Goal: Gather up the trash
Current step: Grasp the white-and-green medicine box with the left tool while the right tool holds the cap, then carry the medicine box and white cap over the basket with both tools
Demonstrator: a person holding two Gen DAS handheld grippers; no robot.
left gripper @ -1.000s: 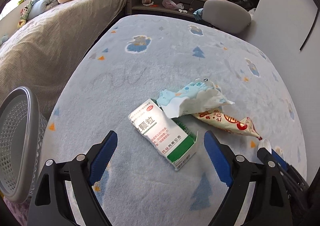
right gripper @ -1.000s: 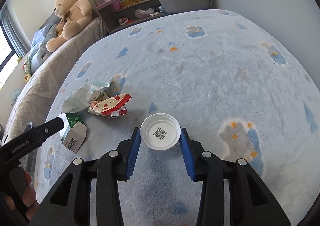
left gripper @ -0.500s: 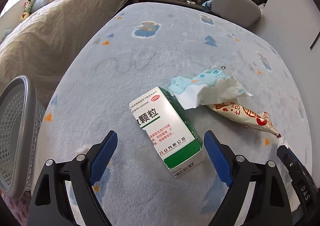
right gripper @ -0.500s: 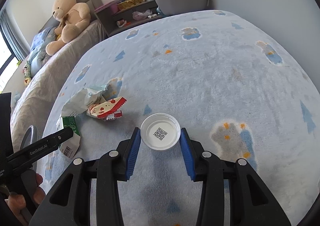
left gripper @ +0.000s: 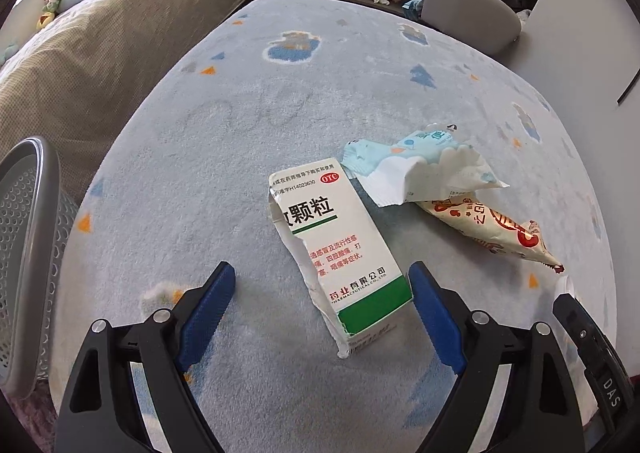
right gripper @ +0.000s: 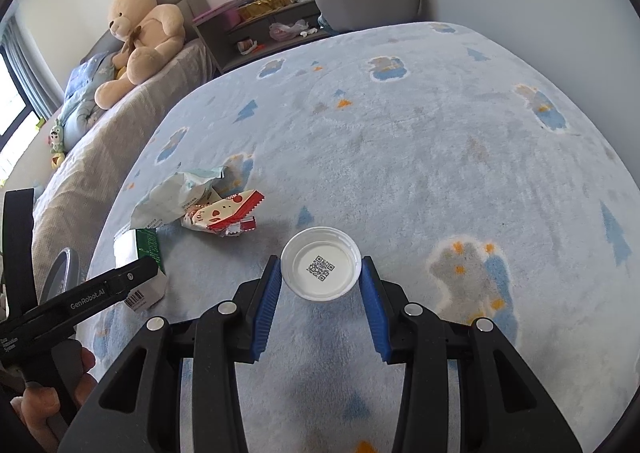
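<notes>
Left wrist view: medicine box (left gripper: 340, 249) flat on rug (left gripper: 280, 105), near end between the wide-open fingers of left gripper (left gripper: 320, 303), long axis running near to far with a slight tilt; right pad almost at the box's green end, left pad well clear; nothing held. Mesh bin (left gripper: 28, 253) at far left.

Right wrist view: right gripper (right gripper: 320, 273) closed on white cap (right gripper: 321, 263), pads seemingly touching its rim. Wrappers (right gripper: 200, 205) far left.

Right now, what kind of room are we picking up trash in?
Most likely a child's bedroom: a bed with a big teddy bear on it, and a pale blue rug with cartoon patterns covering the floor.
</notes>
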